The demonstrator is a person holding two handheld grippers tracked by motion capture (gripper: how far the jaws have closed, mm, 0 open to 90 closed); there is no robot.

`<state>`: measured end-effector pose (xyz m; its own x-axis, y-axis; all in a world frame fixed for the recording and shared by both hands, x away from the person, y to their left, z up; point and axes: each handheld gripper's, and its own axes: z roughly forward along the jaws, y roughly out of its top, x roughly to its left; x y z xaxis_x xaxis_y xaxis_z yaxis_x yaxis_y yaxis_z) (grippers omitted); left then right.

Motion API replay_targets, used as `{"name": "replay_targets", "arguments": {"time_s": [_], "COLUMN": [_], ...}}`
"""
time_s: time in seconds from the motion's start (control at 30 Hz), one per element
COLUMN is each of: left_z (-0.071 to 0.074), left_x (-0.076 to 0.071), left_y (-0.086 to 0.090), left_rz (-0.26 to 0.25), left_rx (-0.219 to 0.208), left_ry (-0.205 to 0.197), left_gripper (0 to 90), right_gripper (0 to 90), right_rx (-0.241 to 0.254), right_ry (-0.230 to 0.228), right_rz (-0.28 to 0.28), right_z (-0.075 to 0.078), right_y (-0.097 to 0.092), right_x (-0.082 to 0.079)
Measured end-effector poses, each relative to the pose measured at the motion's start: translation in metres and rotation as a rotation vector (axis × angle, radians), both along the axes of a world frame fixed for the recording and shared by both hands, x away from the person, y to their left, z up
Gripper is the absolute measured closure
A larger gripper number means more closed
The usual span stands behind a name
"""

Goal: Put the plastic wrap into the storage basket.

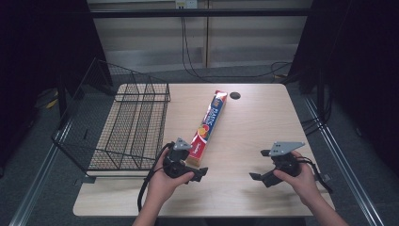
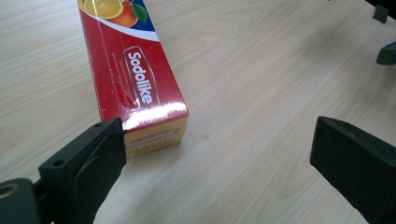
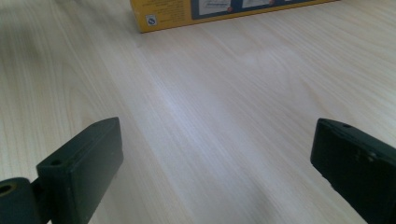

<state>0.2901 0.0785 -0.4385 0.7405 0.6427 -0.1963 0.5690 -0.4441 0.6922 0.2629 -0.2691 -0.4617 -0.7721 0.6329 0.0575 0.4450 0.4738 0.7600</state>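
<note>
A long red box of plastic wrap (image 1: 210, 123) lies slanted across the middle of the wooden table (image 1: 263, 117), with fruit pictures and a white brand name on its top (image 2: 135, 79). My left gripper (image 1: 197, 165) is low at the box's near end, jaws wide open (image 2: 217, 154). The box's corner sits just beyond the left jaw tip, and I cannot tell whether they touch. My right gripper (image 1: 260, 165) hovers over bare table to the right, pointing toward the box, open with nothing between its jaws (image 3: 217, 158). The box's yellow side (image 3: 210, 11) lies ahead of it.
A black wire basket (image 1: 127, 127) stands on the table's left part, its far wall raised. A round cable hole (image 1: 235, 95) is near the far edge. Part of the other gripper (image 2: 387, 51) shows in the left gripper view. Cables hang behind the table.
</note>
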Motion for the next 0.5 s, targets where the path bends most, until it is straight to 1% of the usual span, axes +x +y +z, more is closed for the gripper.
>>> {"name": "replay_targets", "arguments": {"time_s": [0.03, 0.07, 0.1, 0.17, 0.2, 0.23, 0.27, 0.33, 0.37, 0.4, 0.43, 0.47, 0.5], "left_z": [0.000, 0.001, 0.001, 0.001, 0.001, 0.002, 0.003, 0.006, 0.008, 0.010, 0.012, 0.014, 0.016], "left_x": [0.001, 0.002, 0.003, 0.004, 0.005, 0.006, 0.009, 0.013, 0.016, 0.019, 0.024, 0.028, 0.030], "left_y": [-0.001, -0.002, -0.003, -0.006, -0.007, -0.010, -0.010, -0.013, -0.014, -0.015, -0.017, -0.018, -0.018], "left_rz": [0.001, 0.004, -0.001, -0.003, -0.009, -0.002, -0.012, 0.002, -0.001, -0.003, 0.004, 0.003, 0.012], "left_rx": [-0.001, 0.013, 0.008, 0.012, 0.019, 0.013, 0.026, 0.026, 0.026, 0.032, 0.026, 0.030, 0.032], "left_ry": [0.005, 0.007, 0.006, 0.011, 0.003, 0.006, 0.009, 0.006, 0.007, 0.015, 0.015, 0.015, 0.023], "left_gripper": [3.6, 3.5, 3.4, 3.4, 3.4, 3.4, 3.4, 3.3, 3.2, 3.2, 3.2, 3.2, 3.2], "right_gripper": [2.4, 2.4, 2.4, 2.5, 2.5, 2.5, 2.6, 2.6, 2.7, 2.7, 2.7, 2.7, 2.7], "right_rx": [0.003, 0.008, 0.010, 0.012, 0.013, 0.017, 0.023, 0.021, 0.014, 0.011, 0.010, 0.010, 0.005], "right_ry": [-0.003, -0.001, 0.012, 0.001, 0.007, 0.012, 0.010, 0.011, 0.008, 0.000, -0.003, -0.001, -0.002], "right_rz": [-0.007, -0.019, -0.015, -0.032, -0.033, -0.034, -0.042, -0.038, -0.038, -0.040, -0.043, -0.045, -0.043], "right_z": [0.001, 0.002, 0.003, 0.004, 0.005, 0.005, 0.005, 0.005, 0.005, 0.004, 0.004, 0.003, 0.002], "right_y": [-0.002, -0.004, -0.007, -0.011, -0.012, -0.014, -0.015, -0.016, -0.016, -0.016, -0.016, -0.015, -0.015], "right_x": [-0.001, -0.001, -0.002, -0.003, -0.004, -0.004, -0.005, -0.005, -0.006, -0.006, -0.006, -0.007, -0.007]}}
